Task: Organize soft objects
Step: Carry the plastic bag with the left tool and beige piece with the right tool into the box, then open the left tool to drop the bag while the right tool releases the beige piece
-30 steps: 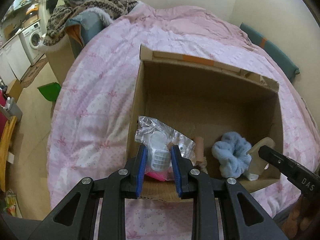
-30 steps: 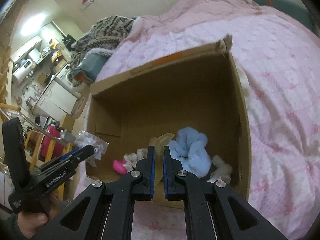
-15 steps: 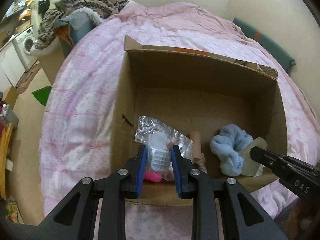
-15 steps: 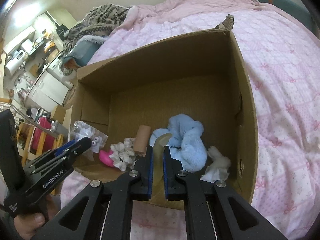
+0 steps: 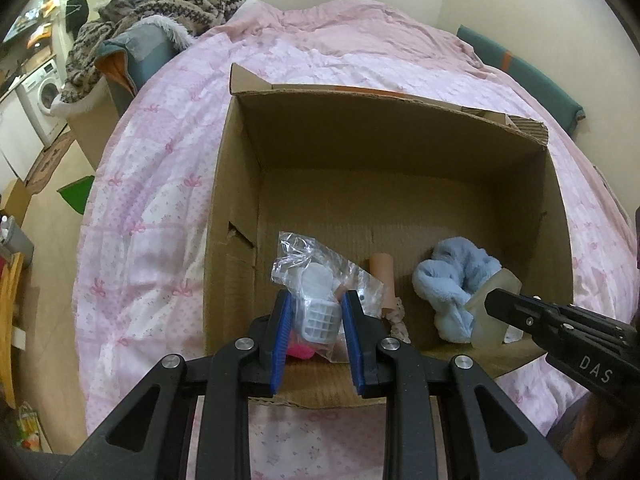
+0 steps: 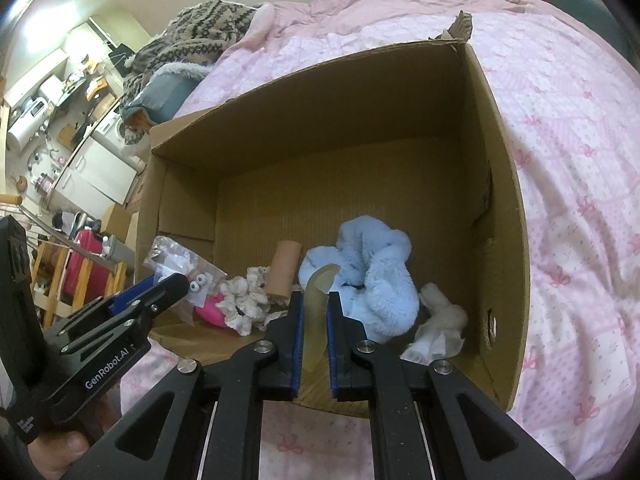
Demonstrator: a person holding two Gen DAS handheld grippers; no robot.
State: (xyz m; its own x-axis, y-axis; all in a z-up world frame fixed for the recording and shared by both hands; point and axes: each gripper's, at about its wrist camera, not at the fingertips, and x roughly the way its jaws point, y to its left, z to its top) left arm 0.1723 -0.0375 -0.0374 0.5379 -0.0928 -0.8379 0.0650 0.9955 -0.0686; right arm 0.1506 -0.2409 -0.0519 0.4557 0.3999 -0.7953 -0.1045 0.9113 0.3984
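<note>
A clear bag [image 5: 316,280] is pinched between the narrowly spaced pads of the left gripper [image 5: 316,320], above the near-left corner of the box [image 5: 360,128]. A yellowish pad [image 6: 316,312] is clamped by the nearly closed right gripper [image 6: 314,332], beside a blue plush [image 6: 376,276] in the box.

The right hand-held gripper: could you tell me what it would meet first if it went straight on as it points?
Probably the blue fleece lying in the cardboard box, just beyond the translucent piece it grips; depth is unclear.

dim warm indoor light, sharp, fisheye-bent edges.
</note>
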